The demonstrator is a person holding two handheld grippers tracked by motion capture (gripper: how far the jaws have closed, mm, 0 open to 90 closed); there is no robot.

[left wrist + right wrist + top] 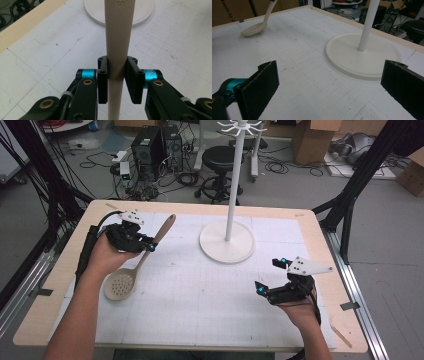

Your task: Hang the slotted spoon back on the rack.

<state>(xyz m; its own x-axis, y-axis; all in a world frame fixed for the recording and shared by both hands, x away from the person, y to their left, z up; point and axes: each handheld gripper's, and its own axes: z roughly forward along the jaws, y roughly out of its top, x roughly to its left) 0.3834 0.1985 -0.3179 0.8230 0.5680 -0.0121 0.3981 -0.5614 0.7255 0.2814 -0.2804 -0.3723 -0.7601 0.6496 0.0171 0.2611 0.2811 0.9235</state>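
A beige slotted spoon slants over the left of the table, bowl end low and handle end raised toward the back. My left gripper is shut on its handle about midway along. In the left gripper view both pads press the handle from either side, and my left gripper points toward the stand's base. From the right gripper view the spoon's bowl lies at the table surface; I cannot tell whether it touches. My right gripper hovers at the right front, open; nothing lies between the wide-apart jaws of my right gripper.
A white hook stand rises from a round base at the table's back middle, also seen as the base ahead of my right gripper. A white gridded mat covers the wooden table. A stool, computers and cables stand beyond the far edge.
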